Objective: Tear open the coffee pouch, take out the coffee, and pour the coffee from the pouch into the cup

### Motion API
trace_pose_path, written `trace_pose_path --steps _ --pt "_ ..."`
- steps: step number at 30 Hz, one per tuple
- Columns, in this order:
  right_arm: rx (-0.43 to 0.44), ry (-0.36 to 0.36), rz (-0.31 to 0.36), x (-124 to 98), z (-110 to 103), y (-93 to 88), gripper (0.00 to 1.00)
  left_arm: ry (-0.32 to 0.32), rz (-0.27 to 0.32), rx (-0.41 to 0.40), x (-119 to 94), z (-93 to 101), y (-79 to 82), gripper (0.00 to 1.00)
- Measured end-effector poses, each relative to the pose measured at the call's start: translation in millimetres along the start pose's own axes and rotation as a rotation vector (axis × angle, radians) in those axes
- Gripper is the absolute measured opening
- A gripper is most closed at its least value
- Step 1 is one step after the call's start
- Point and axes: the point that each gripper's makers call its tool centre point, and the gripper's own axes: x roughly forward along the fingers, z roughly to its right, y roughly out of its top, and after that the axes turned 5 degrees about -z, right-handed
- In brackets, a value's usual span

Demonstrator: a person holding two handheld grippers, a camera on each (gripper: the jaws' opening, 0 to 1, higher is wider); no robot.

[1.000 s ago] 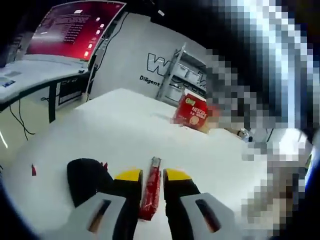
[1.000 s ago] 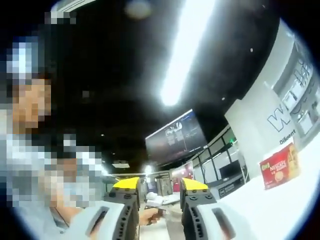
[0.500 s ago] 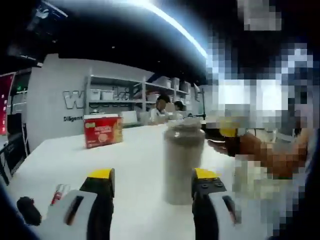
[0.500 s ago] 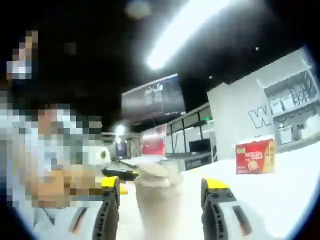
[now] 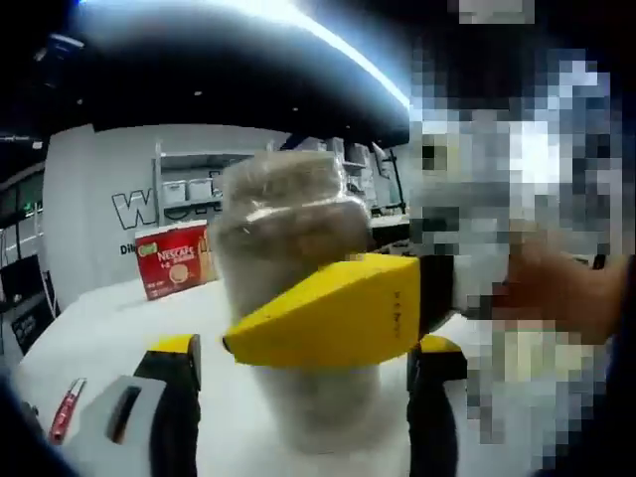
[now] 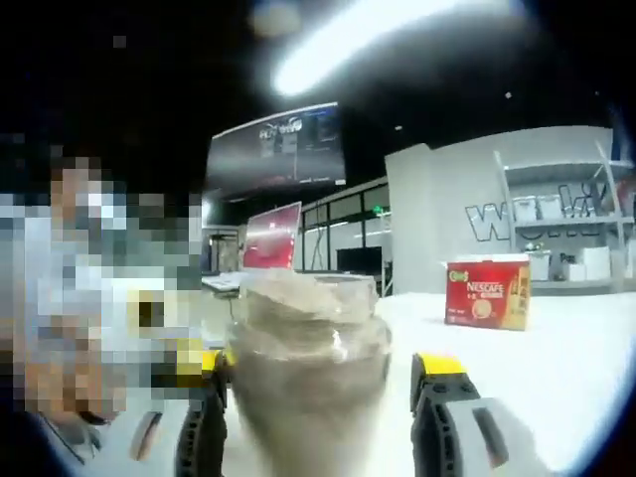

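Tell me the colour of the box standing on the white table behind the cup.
Red, with yellow-green trim; the red cardboard box shows best in the right gripper view.

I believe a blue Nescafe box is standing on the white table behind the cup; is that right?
Not quite: the Nescafe box is red, not blue, as the right gripper view shows. It does stand on the white table behind the cup.

The red box [image 6: 487, 291] standing on the desk [image 6: 576, 368] carries the brand NESCAFE in white lettering. On the white wall [image 5: 89, 214] behind it, a large dark "W" begins a word, the remainder obscured. Smaller wall lettering is illegible.
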Motion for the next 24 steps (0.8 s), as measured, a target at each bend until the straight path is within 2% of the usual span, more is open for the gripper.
trace_pose_path --steps 2,3,4,5,6,10,11,12,13,14,16,17,18,19,20,22,23,24 --pt "0.021 0.021 0.014 0.7 -5.1 3.7 0.61 -0.001 -0.020 -0.007 7.3 -2.2 -4.6 0.79" --pt "-0.001 0.021 0.018 -0.8 -7.7 7.1 0.61 -0.018 -0.026 -0.025 9.8 2.6 -5.2 0.68" --pt "0.000 0.022 0.011 -1.5 -7.9 7.7 0.60 -0.024 -0.025 -0.043 10.2 2.7 -5.6 0.63" --pt "0.018 0.029 0.005 -3.7 -8.1 8.4 0.60 -0.004 0.017 -0.107 12.2 -7.7 1.2 0.62" --pt "0.034 0.032 0.005 -3.8 -8.2 9.4 0.60 -0.033 -0.007 -0.116 9.3 -7.3 -2.8 0.62" --pt "0.175 0.058 -0.020 -7.0 -5.5 12.9 0.59 -0.074 -0.060 -0.172 14.5 -27.1 -0.8 0.60" --pt "0.197 0.059 -0.027 -8.8 -5.5 13.7 0.59 -0.080 -0.064 -0.174 13.5 -22.3 0.6 0.60" --pt "0.194 0.057 -0.029 -2.4 8.7 11.7 0.59 -0.092 -0.065 -0.187 13.3 -23.6 0.3 0.60" --pt "0.188 0.055 -0.033 -2.3 9.2 11.7 0.59 -0.095 -0.064 -0.187 12.5 -21.3 1.1 0.60" --pt "0.110 0.060 -0.035 -3.8 -0.4 9.3 0.59 -0.095 -0.064 -0.188 11.9 -20.9 1.0 0.60" --pt "-0.080 0.062 -0.018 -7.1 -18.5 3.8 0.59 -0.060 -0.042 -0.099 6.0 -15.2 -7.8 0.60" --pt "-0.069 0.057 0.032 -11.9 -27.7 6.4 0.59 -0.052 0.081 -0.062 4.3 -10.9 6.2 0.60" --pt "0.007 0.077 0.013 -8.1 -17.9 1.1 0.59 -0.065 0.047 -0.141 2.1 -7.6 -0.9 0.60" --pt "0.034 0.103 0.043 -7.0 -21.7 5.6 0.59 -0.060 0.048 -0.162 -0.7 -4.8 -1.1 0.60" --pt "0.027 0.080 0.022 -7.1 -7.8 2.3 0.59 -0.052 0.036 -0.150 1.5 -7.0 -0.3 0.60" --pt "0.052 0.064 0.003 -1.0 -5.2 1.1 0.59 -0.053 0.018 -0.156 5.5 -12.8 0.7 0.60" --pt "0.049 0.051 -0.016 -1.0 -7.0 -0.1 0.59 -0.057 0.008 -0.158 9.9 -20.9 -1.4 0.60" --pt "-0.038 0.033 -0.042 -0.4 -12.1 -3.6 0.58 -0.053 -0.016 -0.142 10.7 -22.2 -4.9 0.60"
